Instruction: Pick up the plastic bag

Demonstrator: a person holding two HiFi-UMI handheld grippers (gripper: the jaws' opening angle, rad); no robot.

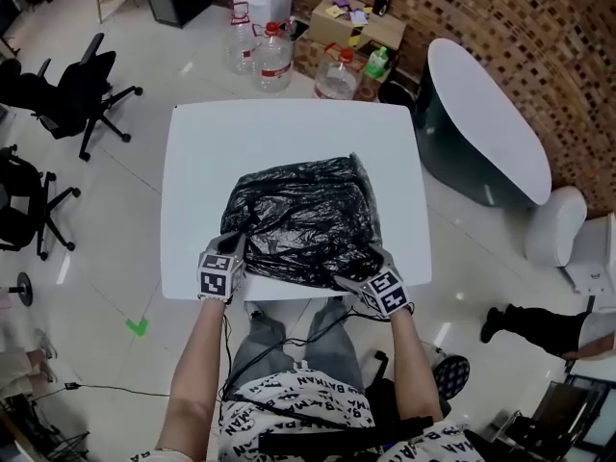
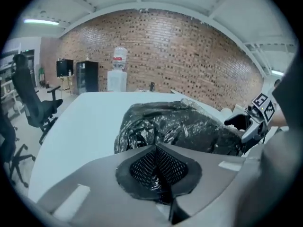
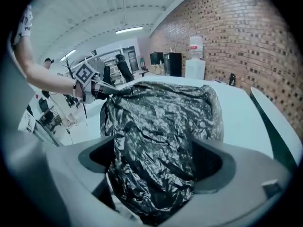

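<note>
A crumpled black plastic bag lies in the middle of the white table. My left gripper is at the bag's near left corner. In the left gripper view its mesh pads meet, with a shiny strip of the bag pinched between them. My right gripper is at the near right corner. In the right gripper view its jaws stand wide apart and a bunched fold of the bag fills the gap. Each gripper shows in the other's view: the right, the left.
Several water bottles and a cardboard box stand on the floor beyond the table's far edge. Office chairs are at the left. A white-topped oval piece stands close at the right. A brick wall lies behind.
</note>
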